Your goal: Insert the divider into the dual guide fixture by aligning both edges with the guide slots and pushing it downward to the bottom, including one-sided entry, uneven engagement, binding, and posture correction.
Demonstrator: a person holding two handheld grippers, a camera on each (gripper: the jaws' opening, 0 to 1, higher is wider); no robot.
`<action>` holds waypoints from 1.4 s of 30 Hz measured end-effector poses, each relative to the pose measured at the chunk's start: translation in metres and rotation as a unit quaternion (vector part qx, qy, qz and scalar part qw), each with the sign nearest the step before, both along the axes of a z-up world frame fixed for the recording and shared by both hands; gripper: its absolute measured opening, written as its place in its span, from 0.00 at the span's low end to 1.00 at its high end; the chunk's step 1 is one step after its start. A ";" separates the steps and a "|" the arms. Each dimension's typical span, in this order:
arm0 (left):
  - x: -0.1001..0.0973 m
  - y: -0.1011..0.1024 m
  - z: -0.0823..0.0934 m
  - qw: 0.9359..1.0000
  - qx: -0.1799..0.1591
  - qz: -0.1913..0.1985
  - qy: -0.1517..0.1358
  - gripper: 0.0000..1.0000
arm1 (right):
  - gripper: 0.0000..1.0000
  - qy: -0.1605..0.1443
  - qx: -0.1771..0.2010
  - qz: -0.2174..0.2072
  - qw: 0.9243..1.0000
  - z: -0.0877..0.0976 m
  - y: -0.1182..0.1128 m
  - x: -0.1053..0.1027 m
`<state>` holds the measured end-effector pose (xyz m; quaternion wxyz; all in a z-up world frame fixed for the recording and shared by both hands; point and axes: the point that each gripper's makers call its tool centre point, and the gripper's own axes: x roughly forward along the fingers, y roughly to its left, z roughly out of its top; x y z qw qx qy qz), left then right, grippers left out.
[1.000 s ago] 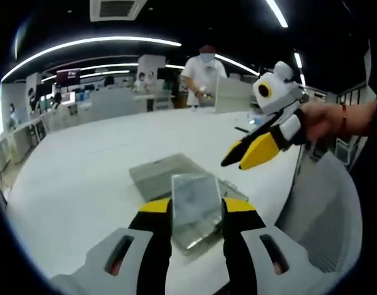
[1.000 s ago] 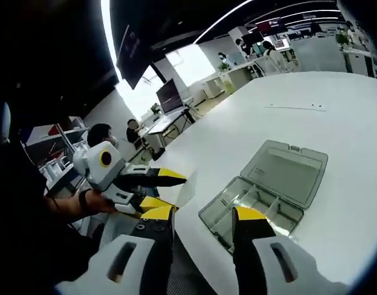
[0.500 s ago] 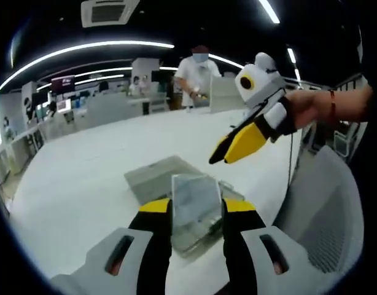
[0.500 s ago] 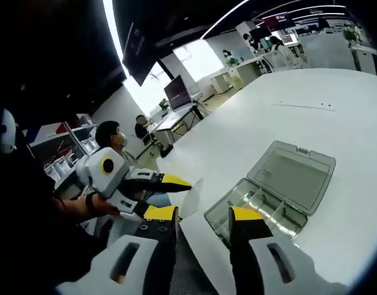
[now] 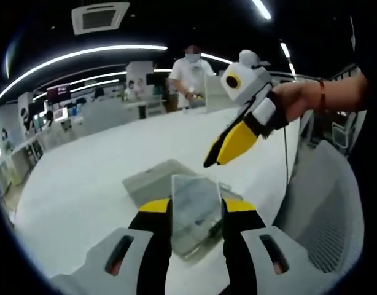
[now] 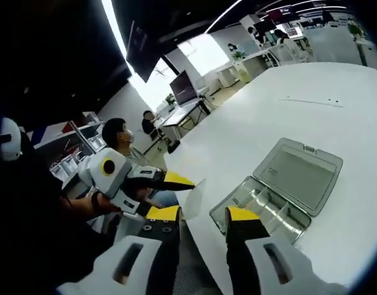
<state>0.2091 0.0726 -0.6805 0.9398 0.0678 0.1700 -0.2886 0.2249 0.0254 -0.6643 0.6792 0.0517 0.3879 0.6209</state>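
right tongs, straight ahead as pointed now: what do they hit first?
Probably the near edge of the open clear box on the white table, which lies just beyond the right tongs. Depth is unclear.

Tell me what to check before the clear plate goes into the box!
1. Plate held: ok. The left claw is shut on the clear plate.
2. Box open: ok. The lid is flipped back and the box sits on the white table.
3. Plate over the box: not ok. In the right claw's view the plate is beside the table edge, away from the box.
4. Right claw free: ok. It is open and holds nothing.
5. Slots clear: cannot tell. They are too small to see.
6. Plate upright: cannot tell. Both views tilt.
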 end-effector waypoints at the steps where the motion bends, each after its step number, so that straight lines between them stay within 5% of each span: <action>1: 0.000 0.000 -0.001 1.000 0.002 -0.002 0.000 0.30 | 0.23 -0.001 -0.003 0.001 1.000 -0.001 0.000 0.000; 20: -0.007 -0.034 0.013 1.000 0.011 -0.025 -0.007 0.30 | 0.18 0.014 -0.004 0.021 1.000 -0.002 0.003 -0.001; 42: -0.007 -0.043 0.021 0.998 0.036 -0.043 -0.024 0.30 | 0.11 0.029 -0.005 0.033 0.999 -0.003 0.005 -0.008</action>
